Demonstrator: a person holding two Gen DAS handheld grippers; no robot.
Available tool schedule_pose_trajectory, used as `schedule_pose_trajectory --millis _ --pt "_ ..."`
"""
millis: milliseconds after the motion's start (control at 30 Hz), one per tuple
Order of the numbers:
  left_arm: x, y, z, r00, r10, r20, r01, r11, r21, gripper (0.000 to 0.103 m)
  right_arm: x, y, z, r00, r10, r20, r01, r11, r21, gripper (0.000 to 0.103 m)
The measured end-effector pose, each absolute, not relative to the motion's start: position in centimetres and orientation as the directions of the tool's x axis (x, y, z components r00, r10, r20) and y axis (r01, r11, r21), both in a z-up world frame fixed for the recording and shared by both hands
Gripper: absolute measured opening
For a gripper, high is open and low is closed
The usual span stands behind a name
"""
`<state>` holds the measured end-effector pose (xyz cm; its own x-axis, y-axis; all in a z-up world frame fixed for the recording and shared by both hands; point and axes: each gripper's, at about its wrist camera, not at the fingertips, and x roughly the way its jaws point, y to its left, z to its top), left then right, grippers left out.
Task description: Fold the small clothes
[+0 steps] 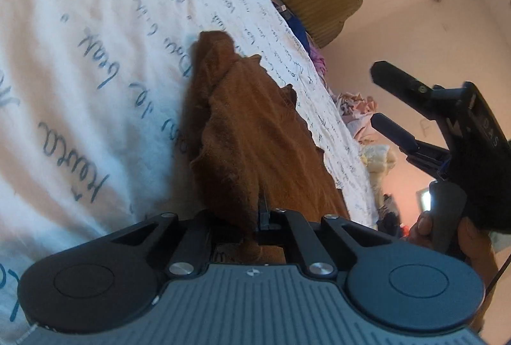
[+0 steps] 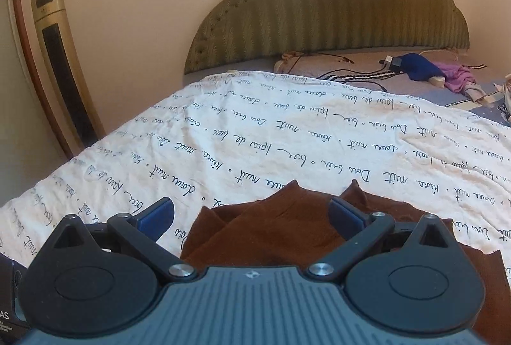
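Left wrist view showed the left gripper (image 1: 260, 217) clamped on the crumpled rust-brown fabric garment (image 1: 252, 127), which draped over the white script-printed quilt (image 1: 95, 57). Right of the garment, the right gripper (image 1: 388, 102) hovered, fingers apart, beyond the quilt's edge.

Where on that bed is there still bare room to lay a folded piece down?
The white script-printed quilt lies bare between the brown garment and the green headboard, and leftward toward its edge. It is crowded at the far right: cables, a blue cloth and a purple garment. The near middle is taken by the brown garment.
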<state>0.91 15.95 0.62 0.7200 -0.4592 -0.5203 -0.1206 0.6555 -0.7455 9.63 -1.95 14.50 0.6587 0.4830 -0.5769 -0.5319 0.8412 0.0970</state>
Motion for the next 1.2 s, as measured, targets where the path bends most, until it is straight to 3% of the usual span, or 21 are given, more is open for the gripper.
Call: schedule_pose_trajectory --millis 167,267,367,567,833,967,1000,1033,1067,1200 --pt "2.5 10.2 5.5 0.696 -0.336 -0.634 0.033 0.898 -0.440 0.007 10.0 -6.2 14.9 0.674 0.480 -0.562 -0.485 0.861 0.153 0.103" --pt "3.0 6.4 5.8 0.677 -0.238 -0.697 0.119 0.969 -0.216 0.007 10.4 -9.5 14.8 0.681 0.484 -0.549 -0.444 0.870 0.215 0.103" --pt "3.4 3.7 4.9 0.659 -0.176 -0.732 0.179 0.981 -0.075 0.007 11.0 -12.5 14.0 0.655 0.514 -0.554 -0.428 0.857 0.288 0.103" --pt "3.2 2.6 3.4 0.671 -0.116 -0.733 0.184 0.983 0.013 0.007 13.1 -11.9 12.6 0.558 0.562 -0.611 -0.472 0.820 0.323 0.103" --pt "2.3 0.9 2.8 0.711 -0.056 -0.701 0.175 0.980 0.099 0.007 17.9 -2.1 10.1 0.265 0.602 -0.754 -0.551 0.736 0.394 0.103" --pt "2.3 1.1 2.6 0.717 -0.061 -0.694 0.170 0.981 0.089 0.007 17.9 2.8 8.6 0.207 0.515 -0.832 -0.611 0.732 0.301 0.103" --pt "2.5 0.9 2.4 0.719 -0.065 -0.692 0.173 0.981 0.088 0.007 17.6 3.7 8.3 0.210 0.496 -0.843 -0.641 0.721 0.264 0.089" --pt "2.5 1.0 2.4 0.722 -0.070 -0.689 0.180 0.980 0.090 0.007 17.4 4.3 8.0 0.242 0.473 -0.847 -0.660 0.720 0.213 0.061" --pt "2.4 1.1 2.3 0.725 -0.076 -0.685 0.191 0.977 0.094 0.007 17.4 4.6 7.7 0.254 0.452 -0.855 -0.663 0.725 0.186 0.010" --pt "2.5 3.4 2.9 0.723 -0.167 -0.670 0.210 0.978 -0.016 0.006 17.2 3.7 8.1 0.288 0.457 -0.842 -0.673 0.722 0.162 0.008"
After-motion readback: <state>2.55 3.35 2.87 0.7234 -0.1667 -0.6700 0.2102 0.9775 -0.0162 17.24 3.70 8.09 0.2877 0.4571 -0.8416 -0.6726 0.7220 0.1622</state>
